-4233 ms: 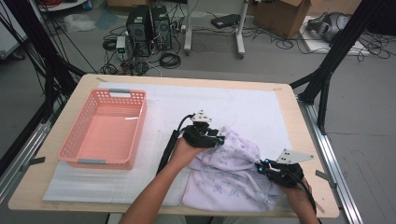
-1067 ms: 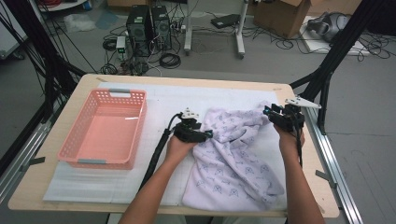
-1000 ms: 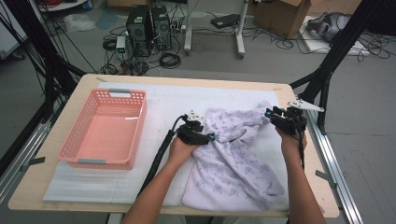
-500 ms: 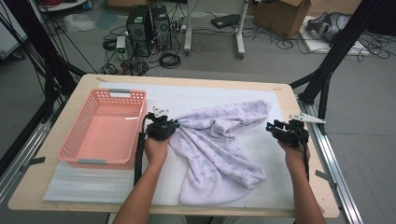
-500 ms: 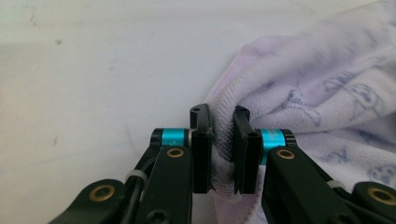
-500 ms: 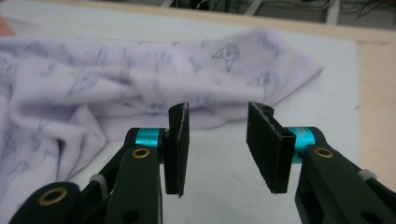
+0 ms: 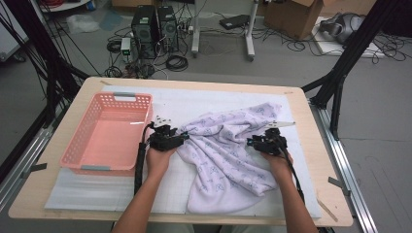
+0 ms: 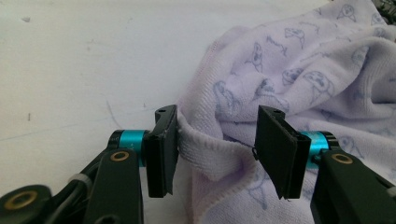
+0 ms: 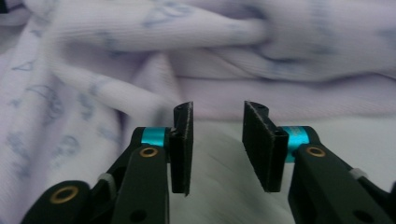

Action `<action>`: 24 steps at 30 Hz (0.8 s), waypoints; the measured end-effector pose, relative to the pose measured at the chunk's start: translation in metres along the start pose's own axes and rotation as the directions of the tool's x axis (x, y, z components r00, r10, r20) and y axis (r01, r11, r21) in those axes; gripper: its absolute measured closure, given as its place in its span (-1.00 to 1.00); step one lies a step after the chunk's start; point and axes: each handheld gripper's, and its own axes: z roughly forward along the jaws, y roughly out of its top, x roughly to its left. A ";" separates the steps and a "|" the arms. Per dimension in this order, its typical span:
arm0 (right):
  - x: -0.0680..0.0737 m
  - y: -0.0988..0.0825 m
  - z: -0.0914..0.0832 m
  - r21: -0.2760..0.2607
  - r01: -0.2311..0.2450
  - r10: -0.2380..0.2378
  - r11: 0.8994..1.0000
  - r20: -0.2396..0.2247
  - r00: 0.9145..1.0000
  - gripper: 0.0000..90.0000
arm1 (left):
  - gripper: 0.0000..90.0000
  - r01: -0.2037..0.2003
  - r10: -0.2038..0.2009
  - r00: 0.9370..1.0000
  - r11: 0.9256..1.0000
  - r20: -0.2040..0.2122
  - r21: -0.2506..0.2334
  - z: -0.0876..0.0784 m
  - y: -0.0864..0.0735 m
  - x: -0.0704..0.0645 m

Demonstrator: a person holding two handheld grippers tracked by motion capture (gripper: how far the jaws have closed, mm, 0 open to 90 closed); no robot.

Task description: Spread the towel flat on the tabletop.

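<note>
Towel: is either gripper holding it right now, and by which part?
Neither holds it. The left gripper has just opened, the towel hem loose between its jaws. The right gripper is open before a fold, gripping nothing.

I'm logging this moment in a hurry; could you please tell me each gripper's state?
Left gripper: jaws just opened, towel edge loose between them.
Right gripper: open, holding nothing, just short of the towel.
</note>
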 end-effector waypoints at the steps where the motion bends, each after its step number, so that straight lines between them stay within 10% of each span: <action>1: 0.006 0.003 0.005 0.002 0.025 -0.025 1.000 0.015 1.000 0.27 | 0.10 -0.003 0.003 1.000 1.000 -0.001 0.004 0.000 0.000 0.000; 4: 0.022 0.012 0.017 0.029 0.087 -0.089 0.996 0.072 0.993 0.24 | 0.10 -0.009 0.009 1.000 1.000 0.005 0.009 0.001 -0.001 -0.001; 9: 0.033 0.019 0.023 0.063 0.178 -0.182 0.982 0.062 0.981 0.89 | 0.10 -0.011 0.011 1.000 1.000 0.006 0.016 0.003 -0.003 -0.002; 12: 0.025 0.017 0.018 0.056 0.158 -0.159 0.986 0.032 0.987 0.93 | 0.10 -0.010 0.009 1.000 1.000 0.008 0.018 0.003 -0.003 -0.002; 17: -0.001 0.010 -0.005 0.027 0.089 -0.092 0.996 0.135 0.987 0.93 | 0.09 -0.017 0.016 1.000 1.000 0.018 0.017 0.002 -0.003 -0.004; 22: -0.037 0.001 -0.042 -0.050 -0.017 0.030 0.999 0.280 0.959 0.93 | 0.07 -0.024 0.023 0.999 0.999 0.038 0.027 0.004 -0.005 -0.008; 24: -0.048 -0.002 -0.058 -0.092 -0.061 0.090 0.994 0.364 0.927 0.93 | 0.06 -0.033 0.031 0.999 0.999 0.044 0.031 0.004 -0.006 -0.011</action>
